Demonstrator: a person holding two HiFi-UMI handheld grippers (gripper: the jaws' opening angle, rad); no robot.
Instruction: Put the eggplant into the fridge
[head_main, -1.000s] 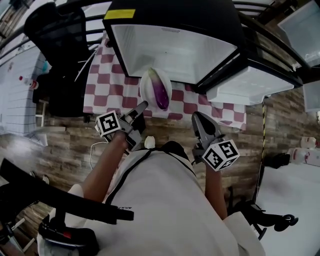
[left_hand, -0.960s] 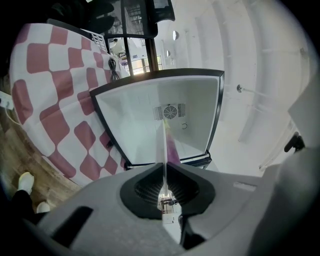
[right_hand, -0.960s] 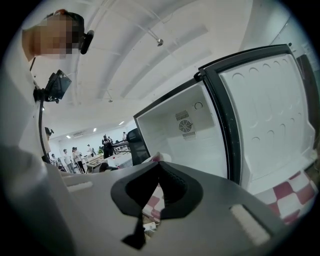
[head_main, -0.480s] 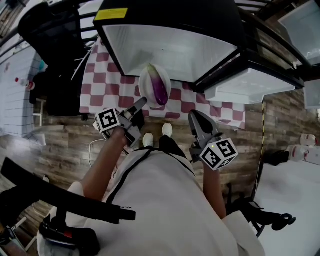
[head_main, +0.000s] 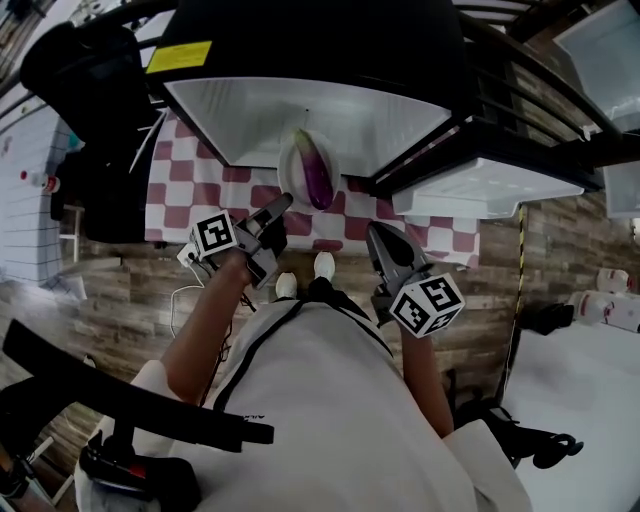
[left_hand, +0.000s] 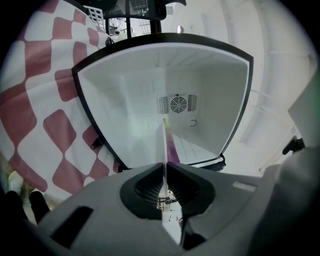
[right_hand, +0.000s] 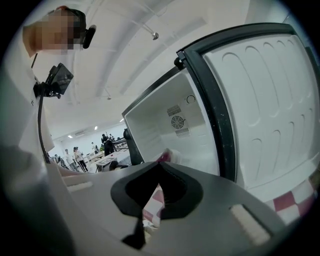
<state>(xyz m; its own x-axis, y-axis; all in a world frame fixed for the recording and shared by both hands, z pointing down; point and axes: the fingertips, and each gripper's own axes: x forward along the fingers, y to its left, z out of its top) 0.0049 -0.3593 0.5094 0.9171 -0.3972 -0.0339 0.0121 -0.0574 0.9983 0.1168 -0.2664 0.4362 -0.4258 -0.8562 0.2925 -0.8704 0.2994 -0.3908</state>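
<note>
A: Right, head view first. What's in what?

B: White plate (head_main: 291, 160) carries the eggplant (head_main: 317, 178), purple, lying lengthwise. Left gripper (head_main: 278, 205) is clamped on the plate's near rim. The plate sits at the lower lip of the open fridge (head_main: 300, 110), above the checked cloth (head_main: 190, 190). Can't tell if its far edge has crossed the lip.

A: The other hand?

B: Right gripper (head_main: 378, 238) is low, apart from the plate, pointing toward the fridge. The fridge door (head_main: 490, 185) is swung open on that side.

A: Left gripper view?

B: The jaws are pinched on the plate (left_hand: 164, 145), which shows edge-on as a thin white line. A strip of eggplant (left_hand: 172, 149) shows just right of it. Beyond is the fridge's white cavity, with a round fan vent (left_hand: 178, 104) on the back wall. Cloth (left_hand: 35, 115) on the left.

A: Right gripper view?

B: The jaw tips meet, with nothing between them. The same cavity and fan vent (right_hand: 177, 121) lie ahead, and the door's moulded inner face (right_hand: 270, 100) is on the right. People stand around tables far off at the left.
</note>
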